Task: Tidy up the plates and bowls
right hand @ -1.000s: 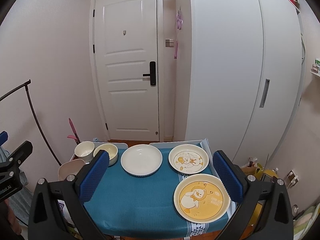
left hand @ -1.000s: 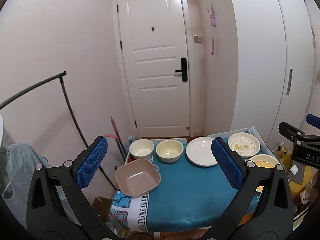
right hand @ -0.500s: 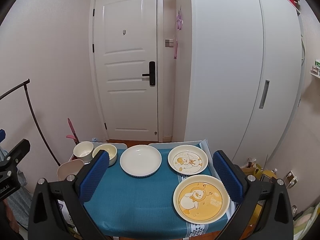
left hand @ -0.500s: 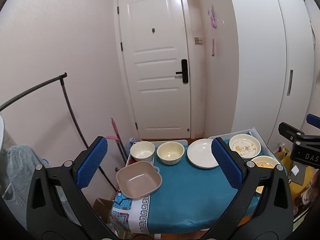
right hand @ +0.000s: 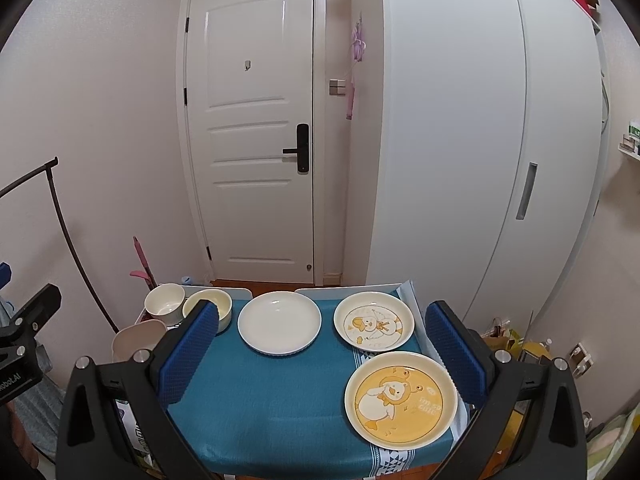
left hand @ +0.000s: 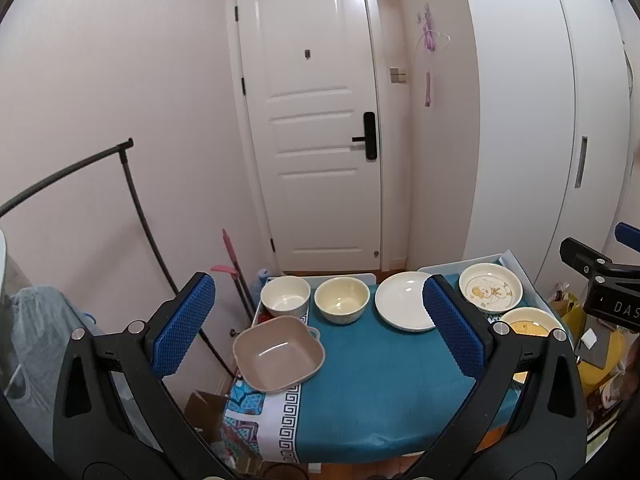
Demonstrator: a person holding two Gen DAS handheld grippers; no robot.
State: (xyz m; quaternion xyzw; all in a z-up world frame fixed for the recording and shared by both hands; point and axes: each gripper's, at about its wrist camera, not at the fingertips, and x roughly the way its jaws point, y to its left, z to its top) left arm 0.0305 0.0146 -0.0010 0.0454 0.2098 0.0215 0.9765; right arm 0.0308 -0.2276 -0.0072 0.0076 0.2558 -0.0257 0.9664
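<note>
On a small table with a teal cloth (left hand: 384, 384) (right hand: 280, 396) lie a square tan bowl (left hand: 279, 354) (right hand: 136, 338) at the left front, a white bowl (left hand: 285, 296) (right hand: 164, 305) and a cream bowl (left hand: 341, 305) (right hand: 218, 304) behind it, a plain white plate (left hand: 404, 306) (right hand: 279, 322), a white duck plate (left hand: 490, 293) (right hand: 373, 326) and a yellow duck plate (left hand: 528, 322) (right hand: 400, 399). My left gripper (left hand: 318, 330) hangs open above the table's left half. My right gripper (right hand: 322, 354) hangs open above the right half. Both hold nothing.
A white door (left hand: 316, 120) and a white wardrobe (right hand: 500, 160) stand behind the table. A black clothes rail (left hand: 132, 192) and a pink-handled tool (left hand: 230, 256) are at the left. Bags and boxes (right hand: 516, 344) crowd the floor at the right.
Both grippers have pulled back and risen slightly, so the table looks a little smaller and lower. The dishes have not moved and both grippers stay open.
</note>
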